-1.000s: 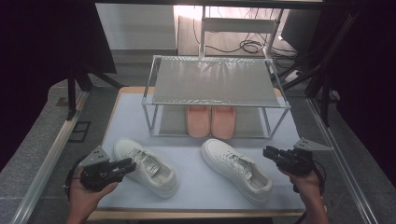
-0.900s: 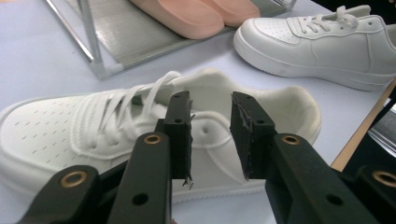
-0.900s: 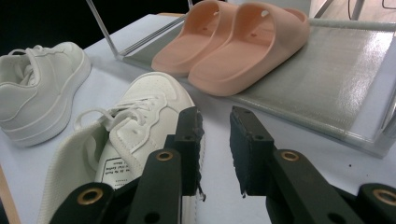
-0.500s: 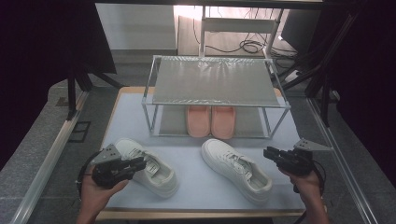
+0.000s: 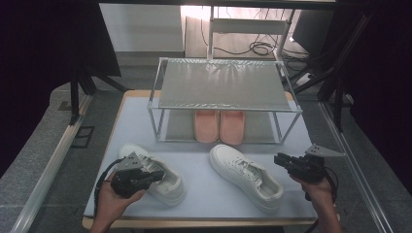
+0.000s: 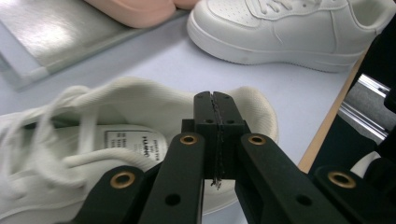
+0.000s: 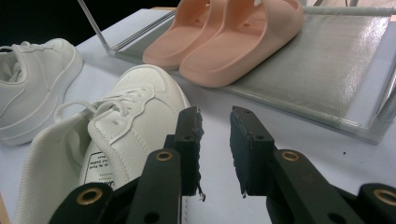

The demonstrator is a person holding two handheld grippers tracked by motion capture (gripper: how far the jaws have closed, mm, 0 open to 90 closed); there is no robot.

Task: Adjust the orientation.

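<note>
Left gripper [image 5: 145, 175] closed above left sneaker [image 5: 163, 177] heel, right gripper [image 5: 281, 160] slightly open beside right sneaker [image 5: 245, 174].

White sneakers [image 5: 245, 175], peach-pink slippers [image 5: 219, 126], silver rack [image 5: 223, 85], pale grey mat [image 5: 194, 165].

Two white lace-up sneakers sit upright on the table, well apart; the left sneaker [image 5: 158, 173] points away and leftward; the right sneaker [image 5: 246, 176] lies likewise angled, nearer the rack
</note>
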